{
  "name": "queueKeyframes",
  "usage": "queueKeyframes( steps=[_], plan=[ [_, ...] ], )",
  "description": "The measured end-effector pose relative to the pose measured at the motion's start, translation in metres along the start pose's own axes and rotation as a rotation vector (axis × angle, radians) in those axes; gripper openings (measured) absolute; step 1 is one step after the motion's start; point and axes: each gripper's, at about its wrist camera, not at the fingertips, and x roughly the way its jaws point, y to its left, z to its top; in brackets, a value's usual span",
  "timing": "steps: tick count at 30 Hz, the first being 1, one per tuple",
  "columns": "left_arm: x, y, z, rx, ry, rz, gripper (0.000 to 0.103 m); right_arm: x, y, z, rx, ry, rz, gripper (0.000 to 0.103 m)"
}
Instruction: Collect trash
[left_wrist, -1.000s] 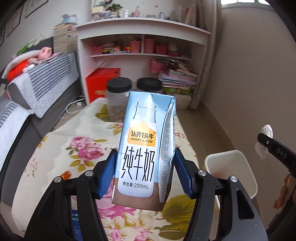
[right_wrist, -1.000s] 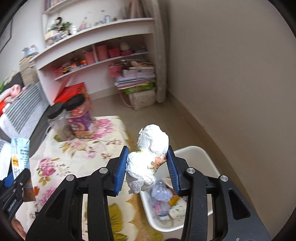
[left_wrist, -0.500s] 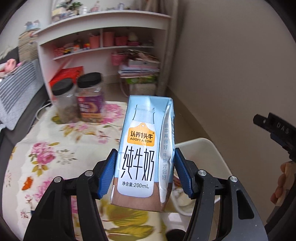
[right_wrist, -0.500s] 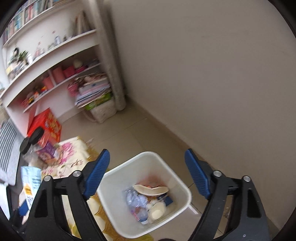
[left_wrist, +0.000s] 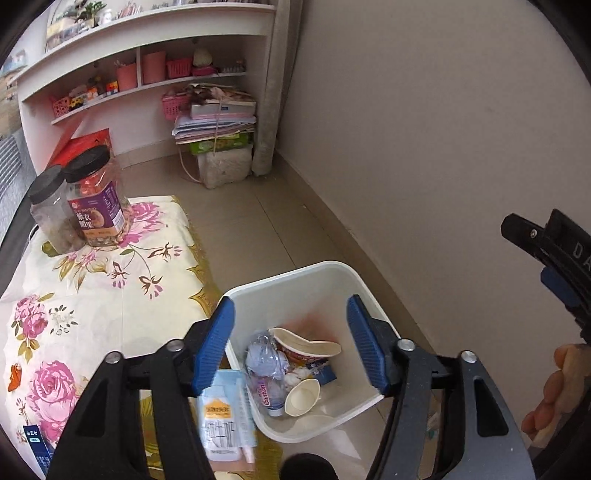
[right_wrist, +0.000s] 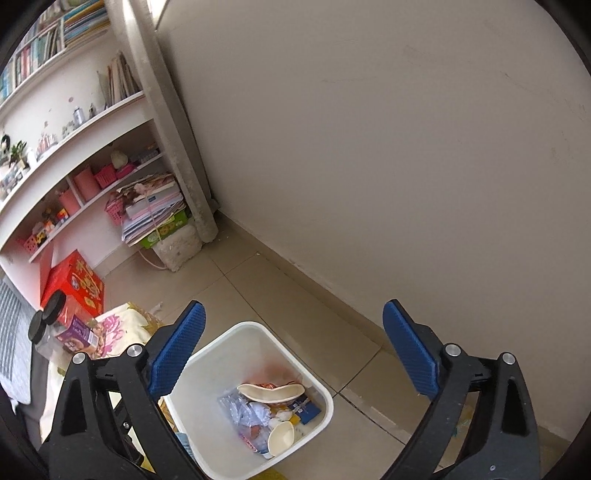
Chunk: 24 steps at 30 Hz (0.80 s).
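Observation:
A white trash bin stands on the tiled floor beside the floral-covered table; it holds a crushed plastic bottle, a paper bowl, a cup and wadded tissue. My left gripper hovers over the bin with its jaws opening and nothing between them. The blue and white milk carton is blurred and loose below the left finger, by the bin's near rim. My right gripper hangs above the bin, its jaws opening wide and empty. One of its fingers shows at the right edge.
Two black-lidded jars stand on the floral tablecloth. A beige wall runs close along the bin's right. White shelves, a red box and a stack of papers lie beyond. A person's hand holds the right gripper.
Both grippers swung right, over the bin. The right let go of the tissue wad and opened wide. The left has parted from the milk carton, which has dropped below its fingers.

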Motion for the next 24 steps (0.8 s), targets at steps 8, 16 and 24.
queueKeyframes(
  steps=[8, 16, 24],
  plan=[
    [-0.017, 0.053, -0.003, -0.06, 0.022, 0.081, 0.083, 0.001, 0.016, -0.003, -0.036, 0.024, 0.052, 0.096],
    [-0.027, 0.107, -0.041, -0.136, 0.106, 0.165, 0.085, 0.002, 0.062, -0.018, -0.131, 0.072, 0.132, 0.096],
    [-0.049, 0.17, -0.09, -0.141, 0.187, 0.312, 0.088, 0.006, 0.114, -0.045, -0.267, 0.161, 0.213, 0.096]
  ],
)
